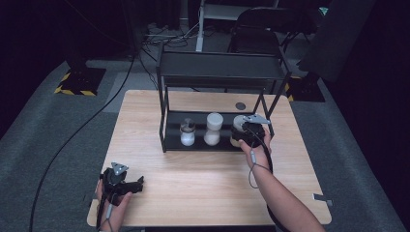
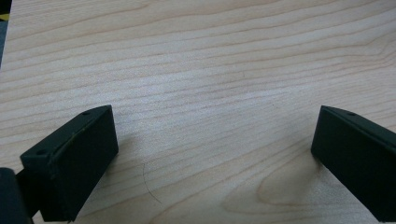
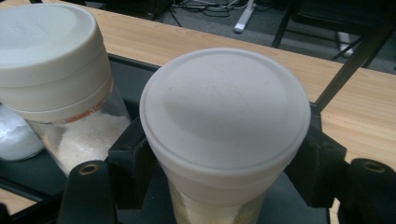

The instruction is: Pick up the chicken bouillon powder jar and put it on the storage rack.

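Observation:
A clear jar with a wide white lid [image 3: 224, 107] stands on the lower shelf of a black rack [image 1: 217, 72], at its right end [image 1: 237, 124]. My right gripper [image 3: 224, 154] reaches in from the front, and its black jaws hug the jar's sides just under the lid. In the high view the right gripper [image 1: 245, 133] covers most of that jar. My left gripper [image 2: 215, 140] lies low over the bare wooden table [image 2: 210, 70] with its jaws wide apart and nothing between them. It sits near the table's front left corner [image 1: 138, 183].
Two more jars of white grains share the lower shelf: a white-lidded one [image 1: 213, 128] in the middle and a smaller one [image 1: 187, 133] to its left. The rack's top shelf hangs over them. A cable [image 1: 72, 140] crosses the floor at the left.

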